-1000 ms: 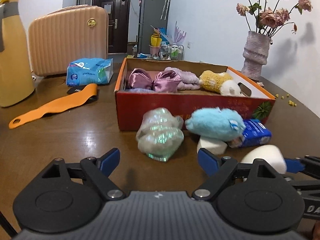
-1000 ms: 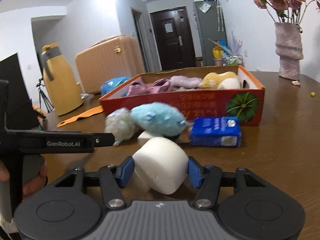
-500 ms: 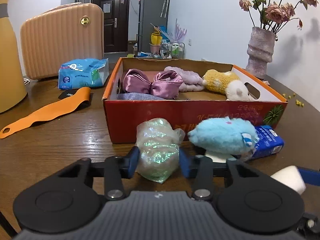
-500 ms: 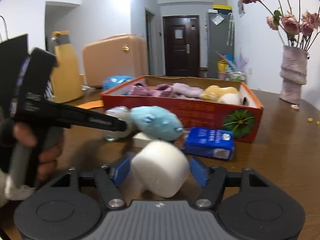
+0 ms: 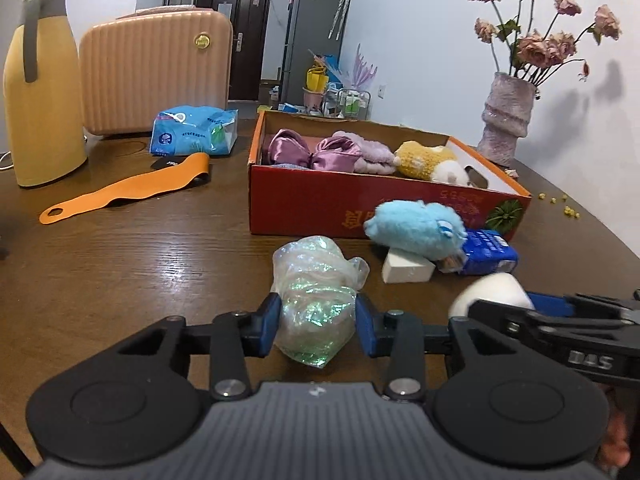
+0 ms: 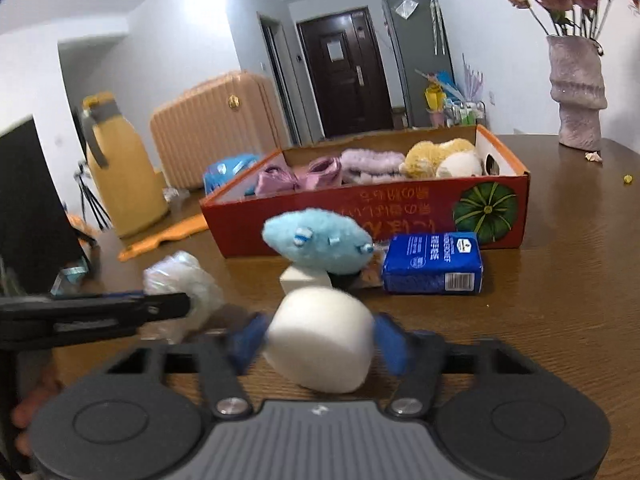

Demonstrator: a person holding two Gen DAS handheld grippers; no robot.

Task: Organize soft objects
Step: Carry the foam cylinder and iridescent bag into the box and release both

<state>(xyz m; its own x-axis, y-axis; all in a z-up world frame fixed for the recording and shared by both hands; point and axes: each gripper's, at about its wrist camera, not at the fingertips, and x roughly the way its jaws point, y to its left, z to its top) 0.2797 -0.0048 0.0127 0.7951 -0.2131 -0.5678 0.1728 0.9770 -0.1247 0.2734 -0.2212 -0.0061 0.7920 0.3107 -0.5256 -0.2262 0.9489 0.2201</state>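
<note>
My left gripper (image 5: 318, 326) is shut on an iridescent plastic-wrapped bundle (image 5: 316, 280), with both blue pads pressing its sides. The jaws of my right gripper (image 6: 318, 342) are closing on a white sponge (image 6: 320, 332), which sits between the blurred pads and touches them. An orange cardboard box (image 5: 360, 208) ahead holds a purple bow (image 5: 312, 152), a lilac fuzzy piece (image 5: 372, 156) and a yellow plush (image 5: 428, 160). In front of the box, a blue plush (image 5: 416, 228) rests on a white block (image 5: 404, 270).
A blue tissue pack (image 5: 488, 252) lies beside the blue plush. To the left are an orange strap (image 5: 128, 192), a blue wipes pack (image 5: 196, 130), a yellow jug (image 5: 40, 100) and a peach suitcase (image 5: 156, 76). A vase of dried flowers (image 5: 506, 120) stands at the right.
The left gripper went forward around the bundle, shut on it, then drew back from the box with it. The right pads came off the sponge and closed back onto it.
</note>
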